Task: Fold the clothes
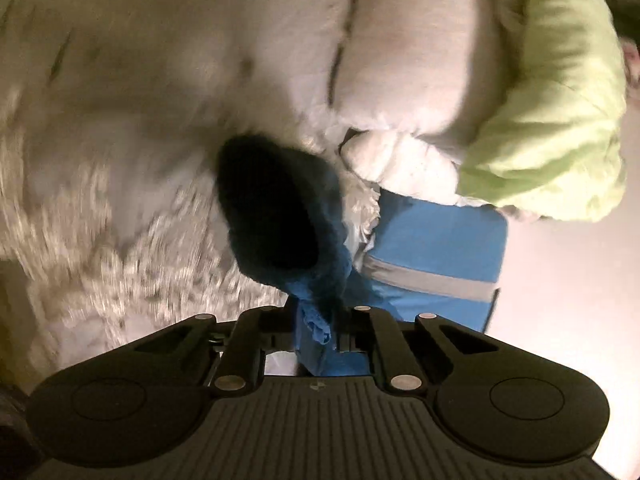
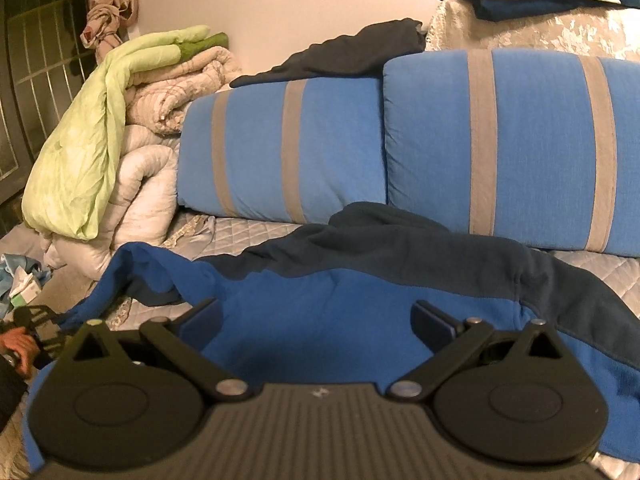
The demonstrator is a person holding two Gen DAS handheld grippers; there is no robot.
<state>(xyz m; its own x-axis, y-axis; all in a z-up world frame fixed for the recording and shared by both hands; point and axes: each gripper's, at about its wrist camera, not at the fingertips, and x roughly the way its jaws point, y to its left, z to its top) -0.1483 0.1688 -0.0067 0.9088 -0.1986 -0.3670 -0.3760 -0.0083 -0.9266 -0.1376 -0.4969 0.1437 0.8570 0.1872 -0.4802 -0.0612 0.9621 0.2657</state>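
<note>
Left tool clenched on blue fleece garment edge. Right tool released above garment body, touching nothing. Advice: right pinches opposite edge, lift evenly, keep fabric taut before folding on bed.

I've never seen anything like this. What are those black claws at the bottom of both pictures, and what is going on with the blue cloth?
No robot here: a person holds a two-finger claw in each hand, each with a camera looking along its fingers. One picture comes from the left gripper; it is blurred, and its jaws are shut on a fold of a blue fleece. The other comes from the right gripper, whose jaws stand open over the same fleece, spread on a quilted bed. Behind lie two blue striped cushions and a pile of bedding with a green cover. The aim is folding clothes.
</note>
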